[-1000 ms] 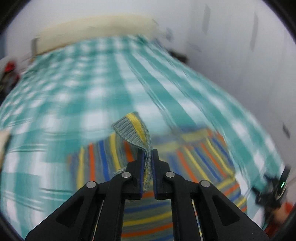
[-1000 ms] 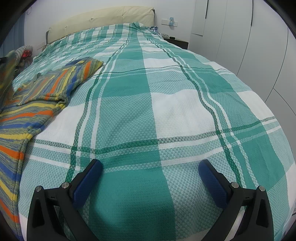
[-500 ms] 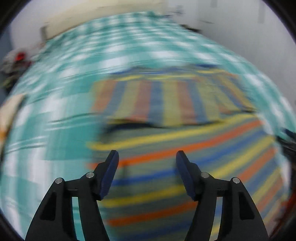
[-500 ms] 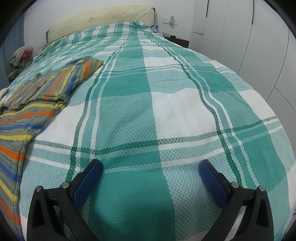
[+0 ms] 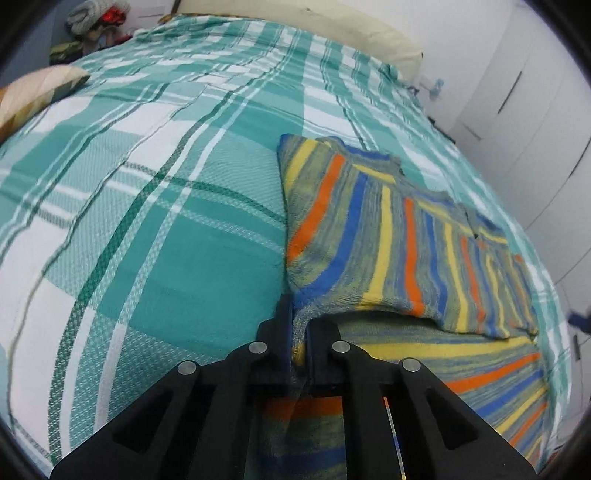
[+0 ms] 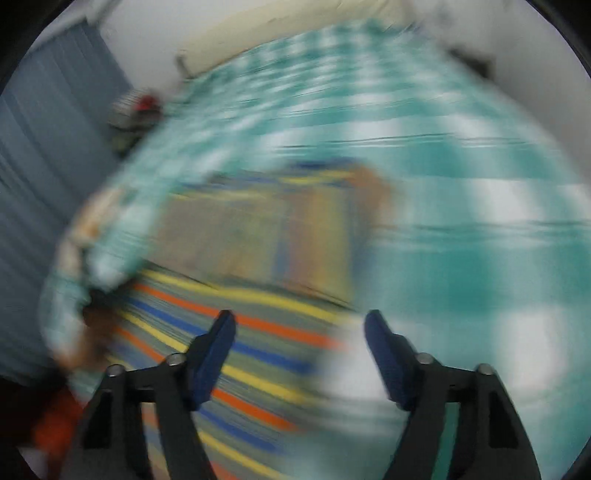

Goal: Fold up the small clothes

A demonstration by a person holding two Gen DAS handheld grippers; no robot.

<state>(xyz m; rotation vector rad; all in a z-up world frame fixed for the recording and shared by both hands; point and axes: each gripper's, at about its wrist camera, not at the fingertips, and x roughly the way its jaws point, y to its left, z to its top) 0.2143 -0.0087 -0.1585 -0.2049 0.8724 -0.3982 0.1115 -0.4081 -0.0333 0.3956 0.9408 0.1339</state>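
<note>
Striped knit garment [image 5: 399, 236]: grey-green with orange, blue, yellow bands; spread on bed over teal-and-white plaid cover [image 5: 155, 206], upper part folded across lower.
Left tongs [image 5: 298, 325]: clamped on garment's left edge, fabric pinched between pads, just closed onto it.
Right tongs [image 6: 299, 354]: partly apart, just been narrowing, nothing between pads; above garment's lower stripes, view heavily blurred.
Cream headboard [image 5: 332, 33] at far end.
Patterned cushion [image 5: 33, 92] at left edge.
White wardrobe doors [image 5: 532, 110] at right.

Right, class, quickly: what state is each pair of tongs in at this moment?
Left tongs: closed on the edge of the striped knitted jumper.
Right tongs: open, just been closing, nothing gripped.
</note>
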